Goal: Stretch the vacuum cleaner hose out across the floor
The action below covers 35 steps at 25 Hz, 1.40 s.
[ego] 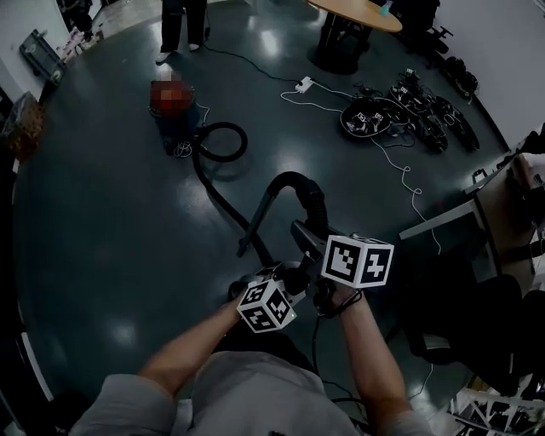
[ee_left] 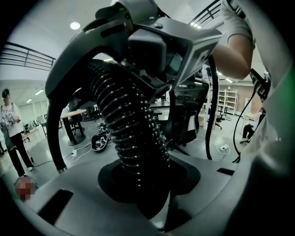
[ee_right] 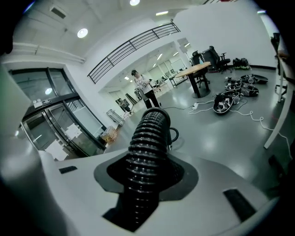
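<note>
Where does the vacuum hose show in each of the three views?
Head view: hose runs from upper left down to centre.
Left gripper view: centre, between the jaws.
Right gripper view: centre, between the jaws.
Shared landmark: wooden table, head view top; left gripper view left; right gripper view upper right.

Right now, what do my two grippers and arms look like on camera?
The left gripper and right gripper have broad, light grey plastic jaws with dark recessed pads. Each carries a white marker cube printed with black squares. The person wears a grey short-sleeved shirt; the forearms are bare.
</note>
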{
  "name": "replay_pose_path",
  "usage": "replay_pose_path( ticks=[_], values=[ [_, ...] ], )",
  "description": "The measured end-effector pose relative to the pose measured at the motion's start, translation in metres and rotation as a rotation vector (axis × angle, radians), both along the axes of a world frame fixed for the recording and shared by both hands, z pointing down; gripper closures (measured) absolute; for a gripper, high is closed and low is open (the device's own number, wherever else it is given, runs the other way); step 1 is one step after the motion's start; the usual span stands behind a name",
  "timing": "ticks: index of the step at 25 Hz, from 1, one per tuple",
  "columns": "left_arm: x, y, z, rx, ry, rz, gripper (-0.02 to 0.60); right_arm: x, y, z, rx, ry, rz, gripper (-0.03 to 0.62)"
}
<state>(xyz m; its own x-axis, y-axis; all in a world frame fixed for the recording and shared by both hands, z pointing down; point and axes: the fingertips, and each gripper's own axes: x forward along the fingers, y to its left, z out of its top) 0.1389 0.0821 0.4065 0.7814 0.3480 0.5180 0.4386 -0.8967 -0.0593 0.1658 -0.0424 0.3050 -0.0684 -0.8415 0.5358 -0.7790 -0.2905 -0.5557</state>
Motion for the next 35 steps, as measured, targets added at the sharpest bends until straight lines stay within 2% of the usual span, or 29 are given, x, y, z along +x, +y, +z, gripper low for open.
replay_pose_path(
  ticks=[5,8,15,20,24,28,32,35],
  values=[
    [-0.034,-0.003,0.000,-0.004,-0.050,0.021,0.440,-0.031,-0.009,0.007,-0.019,-0.036,-0.043,0.458],
    [-0.061,-0.013,0.000,0.000,-0.073,0.032,0.440,-0.055,-0.020,0.012,-0.032,-0.054,-0.080,0.426],
    [-0.140,-0.048,0.006,0.008,-0.133,0.081,0.440,-0.129,-0.044,0.025,-0.042,-0.179,-0.145,0.349],
    [-0.197,-0.061,0.008,0.031,-0.171,0.141,0.440,-0.177,-0.042,0.025,-0.061,-0.205,-0.191,0.344],
    [-0.227,-0.059,0.007,0.060,-0.179,0.196,0.440,-0.199,-0.026,0.027,-0.081,-0.283,-0.175,0.344],
    [-0.250,-0.057,0.010,0.096,-0.182,0.242,0.442,-0.215,-0.008,0.032,-0.097,-0.370,-0.105,0.344],
    [-0.267,-0.050,0.012,0.116,-0.189,0.282,0.443,-0.228,0.011,0.033,-0.107,-0.416,-0.075,0.342],
    [-0.266,-0.040,0.017,0.140,-0.196,0.307,0.443,-0.225,0.028,0.035,-0.122,-0.416,-0.068,0.339]
  ],
)
